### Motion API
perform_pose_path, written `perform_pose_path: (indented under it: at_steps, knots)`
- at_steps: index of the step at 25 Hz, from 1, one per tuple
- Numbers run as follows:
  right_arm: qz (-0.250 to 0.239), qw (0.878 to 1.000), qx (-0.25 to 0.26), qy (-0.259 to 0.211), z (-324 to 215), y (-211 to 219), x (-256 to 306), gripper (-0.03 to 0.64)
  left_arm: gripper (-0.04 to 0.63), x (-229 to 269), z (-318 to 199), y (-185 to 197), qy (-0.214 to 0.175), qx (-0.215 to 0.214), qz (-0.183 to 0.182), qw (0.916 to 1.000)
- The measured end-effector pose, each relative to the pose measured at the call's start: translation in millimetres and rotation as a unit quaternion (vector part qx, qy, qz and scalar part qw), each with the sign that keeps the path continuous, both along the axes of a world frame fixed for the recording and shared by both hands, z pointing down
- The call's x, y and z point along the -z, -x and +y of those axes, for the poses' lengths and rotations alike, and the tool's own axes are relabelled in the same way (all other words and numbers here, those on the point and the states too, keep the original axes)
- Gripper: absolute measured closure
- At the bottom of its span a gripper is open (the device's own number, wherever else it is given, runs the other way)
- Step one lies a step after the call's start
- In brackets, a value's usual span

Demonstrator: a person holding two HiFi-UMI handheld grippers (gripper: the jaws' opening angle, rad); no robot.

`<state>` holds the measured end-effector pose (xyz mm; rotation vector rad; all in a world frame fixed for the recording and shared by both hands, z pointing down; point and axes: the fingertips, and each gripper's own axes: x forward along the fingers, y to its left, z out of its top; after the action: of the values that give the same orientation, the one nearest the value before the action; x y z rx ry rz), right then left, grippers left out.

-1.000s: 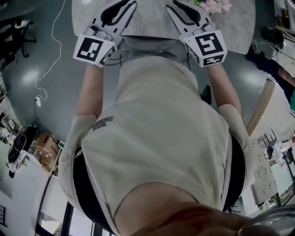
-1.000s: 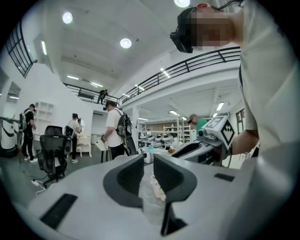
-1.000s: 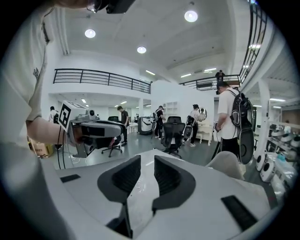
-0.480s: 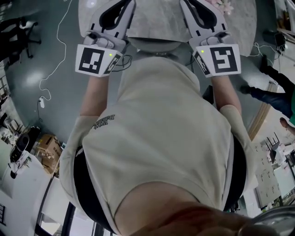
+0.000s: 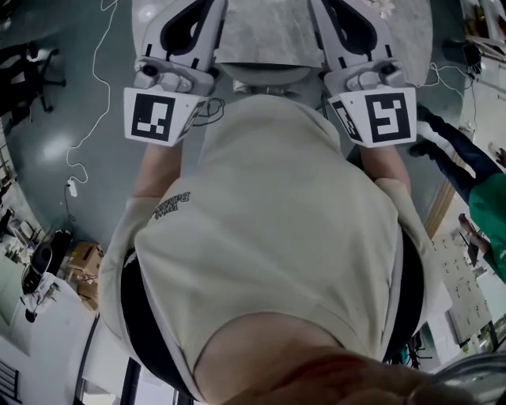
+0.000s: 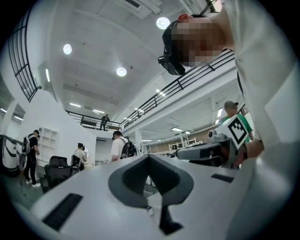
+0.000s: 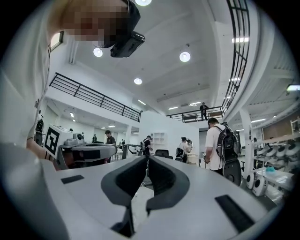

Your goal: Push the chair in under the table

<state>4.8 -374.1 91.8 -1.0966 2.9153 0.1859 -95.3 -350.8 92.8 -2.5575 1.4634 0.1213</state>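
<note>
**Grippers lifted, chair at the table**

Since a second earlier, both grippers had risen nearer the head camera, and their marker cubes showed larger. The left gripper (image 5: pixel 199 17) had its jaws pressed together with nothing between them. The right gripper (image 5: pixel 338 17) had just been closing its jaws; their tips met, also on nothing. Between the two grippers, the chair (image 5: pixel 261 75) showed only its pale curved back, at the near edge of the grey table (image 5: pixel 261 35). A passer-by (image 5: pixel 486 210) in a green top had come further in at the right.
</note>
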Motion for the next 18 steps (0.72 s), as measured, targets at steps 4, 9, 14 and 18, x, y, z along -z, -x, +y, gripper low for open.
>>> perform_pose_path:
  at_steps: [4, 9, 14, 18]
  knots:
    - [0.0, 1.0, -0.005, 0.0, 5.1, 1.3, 2.8, 0.6, 0.584, 5.8, 3.2, -1.1, -0.009, -0.006, -0.005, 0.9999]
    - [0.002, 1.0, -0.012, -0.011, 8.9, 4.5, 9.8, 0.607, 0.584, 1.4, 5.5, 1.2, -0.006, -0.007, -0.015, 0.9998]
    - [0.004, 1.0, -0.012, -0.011, 6.7, 6.3, 7.0, 0.607, 0.584, -1.9, 5.8, 2.3, 0.002, -0.01, -0.01, 0.9999]
    - [0.006, 1.0, -0.011, -0.01, 7.1, 6.3, 3.3, 0.607, 0.584, -3.7, 6.2, 2.2, 0.003, -0.008, -0.014, 0.9999]
